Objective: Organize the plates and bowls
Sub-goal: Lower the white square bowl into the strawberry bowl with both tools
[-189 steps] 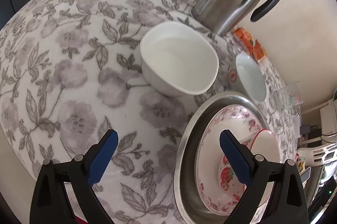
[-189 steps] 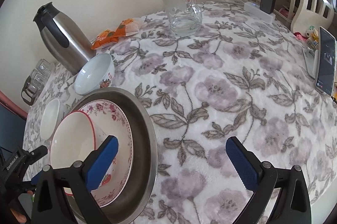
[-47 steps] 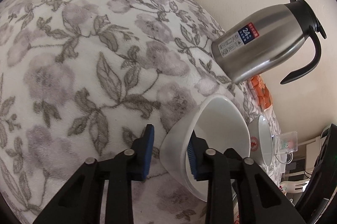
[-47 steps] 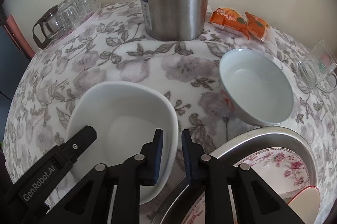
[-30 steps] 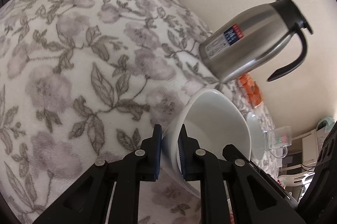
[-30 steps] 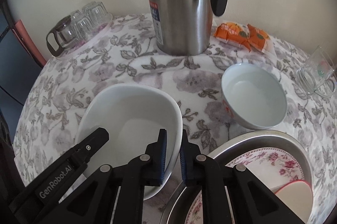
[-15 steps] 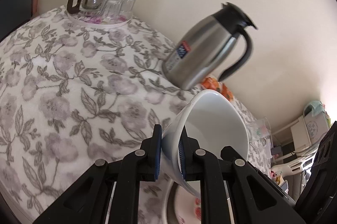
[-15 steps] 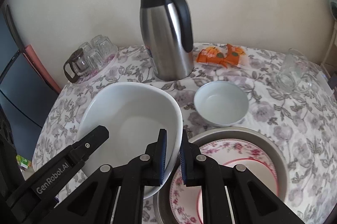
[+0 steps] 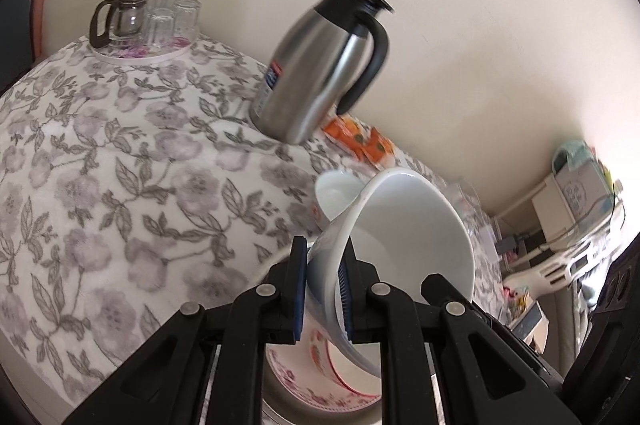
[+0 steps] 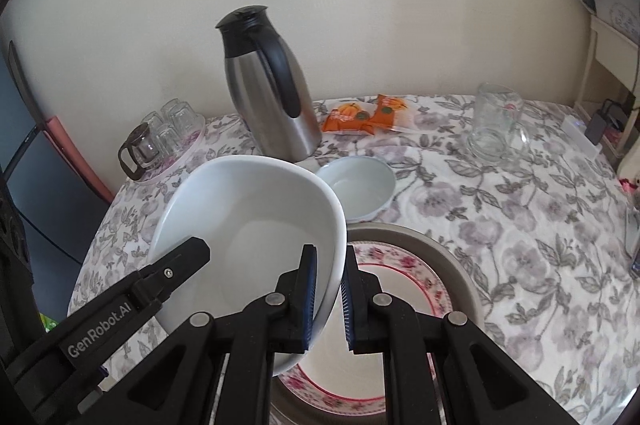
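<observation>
Floral-clothed worktop (image 10: 520, 225) below; we keep left tool (image 9: 323, 289) and right tool (image 10: 329, 299) clamped on opposite rims of the white bowl (image 10: 248, 225): glazed, slippery, breakable.

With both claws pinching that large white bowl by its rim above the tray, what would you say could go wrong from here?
1. The large white bowl hangs from thin rim pinches by the left claw and right claw; uneven motion might let it slip.
2. Lowered quickly, it could knock the red-rimmed bowl on the floral plate.
3. Swinging back, it might clip the small white bowl.
</observation>
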The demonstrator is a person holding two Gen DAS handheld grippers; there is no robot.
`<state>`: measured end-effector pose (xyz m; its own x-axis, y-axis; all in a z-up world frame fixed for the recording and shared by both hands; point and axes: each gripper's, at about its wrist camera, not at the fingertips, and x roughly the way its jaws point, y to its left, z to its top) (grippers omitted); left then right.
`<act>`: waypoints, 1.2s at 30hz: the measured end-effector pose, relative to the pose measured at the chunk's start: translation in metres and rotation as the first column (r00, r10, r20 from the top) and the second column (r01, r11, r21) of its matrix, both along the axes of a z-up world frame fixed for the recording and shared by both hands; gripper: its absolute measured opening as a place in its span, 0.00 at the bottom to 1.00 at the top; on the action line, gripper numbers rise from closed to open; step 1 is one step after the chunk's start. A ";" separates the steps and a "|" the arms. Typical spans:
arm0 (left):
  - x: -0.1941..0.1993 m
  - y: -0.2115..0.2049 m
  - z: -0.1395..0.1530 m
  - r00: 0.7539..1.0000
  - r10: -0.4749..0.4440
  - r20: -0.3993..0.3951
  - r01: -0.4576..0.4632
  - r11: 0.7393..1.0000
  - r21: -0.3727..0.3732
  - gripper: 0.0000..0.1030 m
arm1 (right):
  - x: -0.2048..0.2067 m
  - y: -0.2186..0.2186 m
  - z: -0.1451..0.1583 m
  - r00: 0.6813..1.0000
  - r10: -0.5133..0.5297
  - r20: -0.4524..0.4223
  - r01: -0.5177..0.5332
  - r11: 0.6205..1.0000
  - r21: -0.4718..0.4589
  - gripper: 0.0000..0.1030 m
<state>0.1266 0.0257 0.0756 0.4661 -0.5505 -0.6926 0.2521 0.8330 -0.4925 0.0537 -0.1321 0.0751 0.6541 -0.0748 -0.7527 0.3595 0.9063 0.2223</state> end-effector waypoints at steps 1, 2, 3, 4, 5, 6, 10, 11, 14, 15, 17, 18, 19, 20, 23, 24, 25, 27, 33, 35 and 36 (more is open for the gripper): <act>-0.002 -0.003 -0.001 1.000 -0.005 -0.003 0.005 1.000 0.002 0.15 | -0.005 -0.004 -0.002 1.000 -0.008 0.001 0.008 1.000 0.010 0.13; -0.005 -0.006 -0.002 1.000 -0.013 -0.007 0.013 1.000 0.005 0.15 | -0.009 -0.007 -0.005 1.000 -0.014 0.001 0.014 1.000 0.019 0.13; -0.008 -0.009 -0.002 1.000 -0.018 -0.007 0.018 1.000 0.007 0.15 | -0.012 -0.010 -0.007 1.000 -0.018 0.002 0.018 1.000 0.025 0.13; -0.011 -0.013 -0.003 1.000 -0.026 -0.007 0.026 1.000 0.014 0.15 | -0.016 -0.014 -0.009 1.000 -0.024 0.002 0.023 0.999 0.033 0.13; -0.013 -0.016 -0.003 0.999 -0.031 -0.005 0.031 0.999 0.019 0.15 | -0.020 -0.017 -0.011 1.000 -0.028 0.001 0.028 0.999 0.037 0.13; -0.015 -0.020 -0.003 0.999 -0.039 -0.003 0.039 0.999 0.026 0.15 | -0.022 -0.020 -0.013 0.999 -0.034 -0.002 0.034 0.999 0.041 0.13; -0.023 -0.038 -0.007 0.997 -0.073 -0.007 0.073 0.995 0.066 0.15 | -0.030 -0.034 -0.018 0.998 -0.061 -0.014 0.062 0.996 0.065 0.13; -0.024 -0.041 -0.009 0.997 -0.078 -0.012 0.079 0.994 0.070 0.15 | -0.032 -0.037 -0.020 0.997 -0.070 -0.019 0.071 0.995 0.067 0.13; -0.026 -0.051 -0.016 0.995 -0.093 -0.036 0.096 0.992 0.085 0.15 | -0.035 -0.044 -0.027 0.996 -0.084 -0.040 0.086 0.994 0.073 0.13; -0.026 -0.054 -0.017 0.995 -0.093 -0.040 0.096 0.991 0.095 0.15 | -0.036 -0.045 -0.030 0.995 -0.084 -0.049 0.088 0.993 0.078 0.13; -0.029 -0.060 -0.021 0.994 -0.097 -0.043 0.102 0.987 0.128 0.15 | -0.036 -0.048 -0.037 0.994 -0.088 -0.071 0.095 0.991 0.091 0.13; -0.030 -0.062 -0.022 0.994 -0.099 -0.044 0.104 0.985 0.135 0.15 | -0.036 -0.050 -0.040 0.993 -0.090 -0.079 0.098 0.991 0.096 0.13; -0.031 -0.064 -0.023 0.994 -0.102 -0.046 0.107 0.984 0.145 0.15 | -0.037 -0.051 -0.043 0.992 -0.092 -0.086 0.101 0.990 0.103 0.13; -0.032 -0.065 -0.025 0.993 -0.104 -0.049 0.110 0.982 0.152 0.15 | -0.037 -0.052 -0.044 0.991 -0.094 -0.090 0.103 0.989 0.108 0.13; -0.033 -0.067 -0.029 0.993 -0.106 -0.061 0.115 0.979 0.169 0.15 | -0.037 -0.053 -0.047 0.991 -0.094 -0.099 0.105 0.988 0.113 0.13; -0.033 -0.068 -0.031 0.992 -0.106 -0.066 0.116 0.978 0.172 0.15 | -0.036 -0.053 -0.048 0.990 -0.094 -0.102 0.105 0.988 0.110 0.13; -0.032 -0.068 -0.033 0.992 -0.104 -0.076 0.116 0.978 0.174 0.15 | -0.035 -0.052 -0.049 0.990 -0.093 -0.105 0.105 0.989 0.108 0.13; -0.031 -0.069 -0.037 0.991 -0.106 -0.088 0.120 0.976 0.180 0.15 | -0.034 -0.052 -0.051 0.989 -0.091 -0.115 0.103 0.989 0.108 0.13; -0.029 -0.071 -0.046 0.989 -0.097 -0.115 0.119 0.973 0.199 0.15 | -0.032 -0.053 -0.058 0.987 -0.084 -0.135 0.100 0.988 0.121 0.13; -0.030 -0.072 -0.048 0.988 -0.098 -0.117 0.121 0.970 0.212 0.15 | -0.031 -0.053 -0.060 0.987 -0.082 -0.139 0.100 0.988 0.121 0.13; -0.030 -0.073 -0.048 0.988 -0.099 -0.115 0.122 0.970 0.213 0.15 | -0.031 -0.053 -0.060 0.987 -0.083 -0.140 0.100 0.988 0.120 0.13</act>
<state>0.0969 -0.0472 0.0276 0.3309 -0.4245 -0.8428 0.3059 0.8931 -0.3297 0.0227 -0.1847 0.0151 0.5409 -0.0286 -0.8406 0.4740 0.8360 0.2766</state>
